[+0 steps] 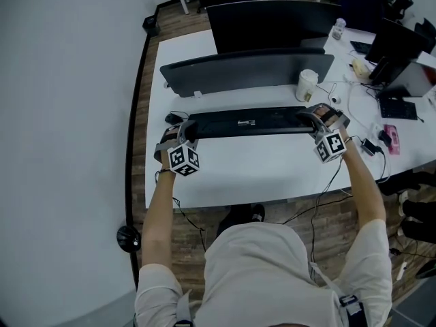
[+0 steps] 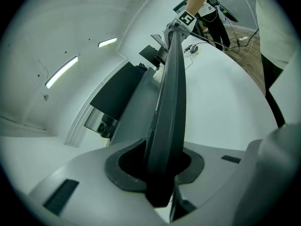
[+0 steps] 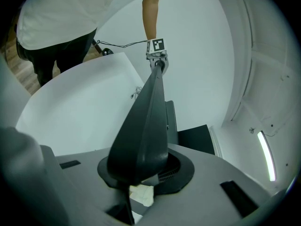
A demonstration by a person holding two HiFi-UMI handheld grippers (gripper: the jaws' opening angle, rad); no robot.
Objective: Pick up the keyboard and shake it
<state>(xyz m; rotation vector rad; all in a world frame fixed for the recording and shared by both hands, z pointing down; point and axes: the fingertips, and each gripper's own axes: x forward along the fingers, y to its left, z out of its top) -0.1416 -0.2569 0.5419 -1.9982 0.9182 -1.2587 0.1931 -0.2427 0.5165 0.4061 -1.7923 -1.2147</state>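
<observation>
The left gripper (image 1: 189, 137) and the right gripper (image 1: 311, 119), each carrying a cube of black-and-white square markers, have their jaws clamped narrowly on opposite ends of the long, slim black plastic keyboard (image 1: 245, 122). It hangs between them, lifted off the white rectangular desk (image 1: 259, 172). A small pale label sits mid-keyboard, its print too small to read. Beyond stand a wide dark monitor (image 1: 245, 72) and a white cup (image 1: 307, 86).
</observation>
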